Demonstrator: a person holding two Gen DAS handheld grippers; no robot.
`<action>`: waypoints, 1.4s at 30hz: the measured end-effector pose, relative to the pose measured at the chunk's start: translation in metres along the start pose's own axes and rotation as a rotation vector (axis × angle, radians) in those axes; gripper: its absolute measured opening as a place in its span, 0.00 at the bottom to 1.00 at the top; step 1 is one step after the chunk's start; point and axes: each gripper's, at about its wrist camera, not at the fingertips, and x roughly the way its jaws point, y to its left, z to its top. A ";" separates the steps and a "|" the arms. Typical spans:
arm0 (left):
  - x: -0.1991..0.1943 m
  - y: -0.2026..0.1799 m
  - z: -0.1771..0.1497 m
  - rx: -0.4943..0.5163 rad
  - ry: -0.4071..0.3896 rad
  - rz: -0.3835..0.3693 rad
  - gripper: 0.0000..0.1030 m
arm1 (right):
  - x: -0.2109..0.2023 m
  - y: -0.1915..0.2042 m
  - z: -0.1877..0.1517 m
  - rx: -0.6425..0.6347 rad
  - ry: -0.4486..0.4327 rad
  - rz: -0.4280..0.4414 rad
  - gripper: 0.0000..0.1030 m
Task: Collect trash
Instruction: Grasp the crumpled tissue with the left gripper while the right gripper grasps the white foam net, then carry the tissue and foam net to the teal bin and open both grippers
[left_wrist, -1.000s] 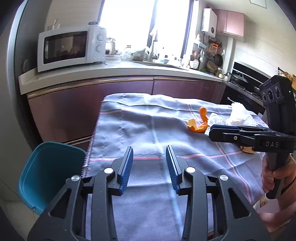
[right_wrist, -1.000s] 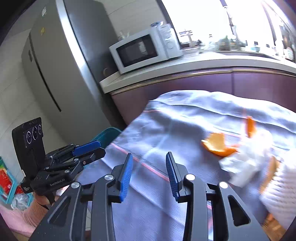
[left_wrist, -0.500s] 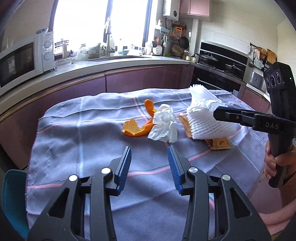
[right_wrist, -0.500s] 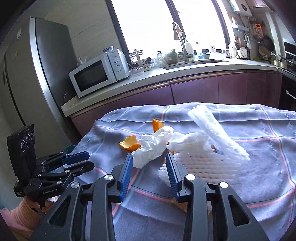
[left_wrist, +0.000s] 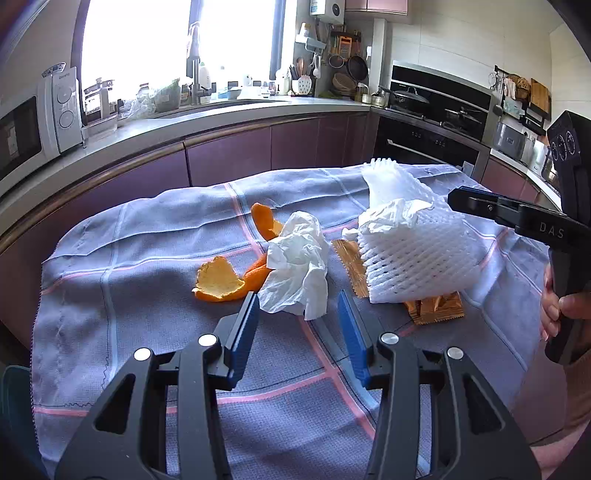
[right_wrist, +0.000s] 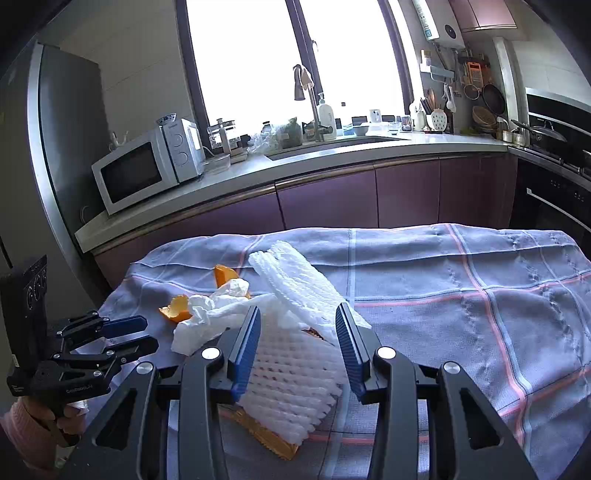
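On the far left, a blue bin (left_wrist: 14, 413) peeks in beside the counter (left_wrist: 110, 314), which has a checked cloth on it. Next comes the orange peel (left_wrist: 221, 282), touching a crumpled white tissue (left_wrist: 299, 269). The left gripper (left_wrist: 297, 325) points at the tissue; its fingers are opening and hold nothing. Further right, a white foam net (left_wrist: 413, 258) lies on a brown wrapper (left_wrist: 436, 308). The right gripper (right_wrist: 297, 338) hangs over the net, fingers opening, with nothing pinched.
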 end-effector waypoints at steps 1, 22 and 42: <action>0.004 0.000 0.001 0.001 0.007 0.002 0.43 | 0.002 -0.002 0.000 -0.002 0.005 -0.005 0.40; 0.042 -0.015 0.006 0.016 0.099 -0.007 0.03 | 0.016 -0.021 0.004 -0.044 0.043 -0.024 0.10; -0.037 -0.003 0.012 -0.016 -0.056 -0.049 0.01 | -0.033 -0.017 0.025 -0.028 -0.109 -0.023 0.09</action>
